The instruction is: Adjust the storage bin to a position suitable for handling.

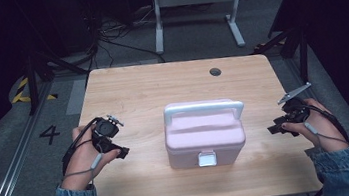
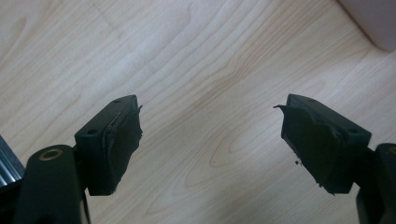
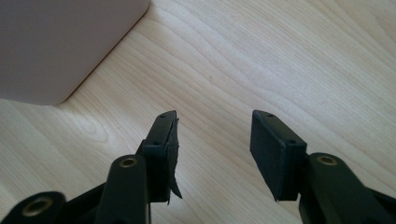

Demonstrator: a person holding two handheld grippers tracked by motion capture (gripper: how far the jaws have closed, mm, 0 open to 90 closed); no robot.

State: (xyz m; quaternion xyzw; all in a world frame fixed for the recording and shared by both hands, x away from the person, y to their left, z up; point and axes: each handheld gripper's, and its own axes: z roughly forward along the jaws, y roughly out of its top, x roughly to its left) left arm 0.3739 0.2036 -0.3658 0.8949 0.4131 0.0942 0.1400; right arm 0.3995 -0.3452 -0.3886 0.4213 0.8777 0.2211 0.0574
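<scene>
A pink lidded box (image 1: 204, 137) with a white carry handle (image 1: 203, 108) and a front latch (image 1: 206, 159) stands shut at the middle of the wooden table (image 1: 136, 90). My left gripper (image 1: 122, 152) hovers at the box's left, open, nothing between its jaws. In the left gripper view, the left gripper (image 2: 208, 140) points at bare wood, with a corner of the box (image 2: 373, 21) at top right. My right gripper (image 1: 273, 129) is at the box's right, open and empty. The right gripper view has the right gripper (image 3: 214, 140) over wood and the box (image 3: 56, 46) at top left.
A round cable hole (image 1: 215, 72) sits near the table's far edge. Beyond the table stands a white metal frame (image 1: 196, 4) on a grey floor with cables (image 1: 104, 36). A floor mark "4" (image 1: 49, 134) lies left of the table.
</scene>
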